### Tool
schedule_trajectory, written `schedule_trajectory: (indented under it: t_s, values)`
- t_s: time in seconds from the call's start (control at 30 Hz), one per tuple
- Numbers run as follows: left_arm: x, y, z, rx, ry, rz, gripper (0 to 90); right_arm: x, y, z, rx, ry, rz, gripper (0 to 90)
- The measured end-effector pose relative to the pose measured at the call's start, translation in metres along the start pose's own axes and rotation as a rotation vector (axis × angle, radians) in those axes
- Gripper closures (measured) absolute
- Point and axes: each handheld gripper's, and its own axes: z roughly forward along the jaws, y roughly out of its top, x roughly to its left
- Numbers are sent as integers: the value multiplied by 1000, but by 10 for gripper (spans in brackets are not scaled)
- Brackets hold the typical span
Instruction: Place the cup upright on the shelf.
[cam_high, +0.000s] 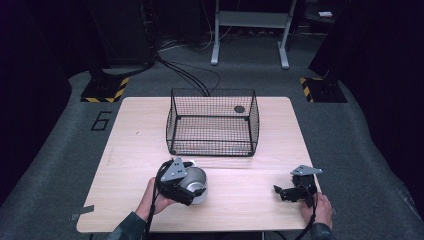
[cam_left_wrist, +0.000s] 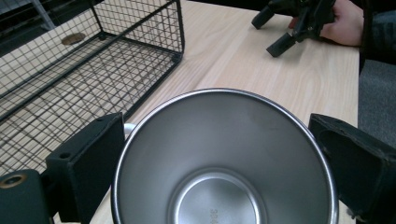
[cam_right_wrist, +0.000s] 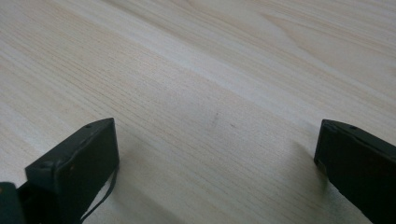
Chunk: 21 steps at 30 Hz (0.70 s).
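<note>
Item, left: we log a steel cup (cam_high: 196, 183) on the wooden table (cam_high: 250, 197), near its front edge, just before the wire basket (cam_high: 212, 122). Mouth faces our left gripper (cam_high: 192, 192), axis tilted toward it. Jaws flank the cup's walls; contact we cannot tell.

Item, right: right gripper (cam_high: 281, 192), jaws spread over bare table with open board between, near the right edge.
</note>
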Motion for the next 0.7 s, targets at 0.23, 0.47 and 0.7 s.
schedule_trajectory:
  t_s: [0.23, 0.47, 0.7]
  values:
    - [9, 3, -9, -16, 17, -17, 67, 0, 0, 0, 0, 0, 0, 0]
    - [19, 10, -17, -33, 37, -22, 67, 0, 0, 0, 0, 0, 0, 0]
    - [28, 21, -25, -39, 43, -30, 67, 0, 0, 0, 0, 0, 0, 0]
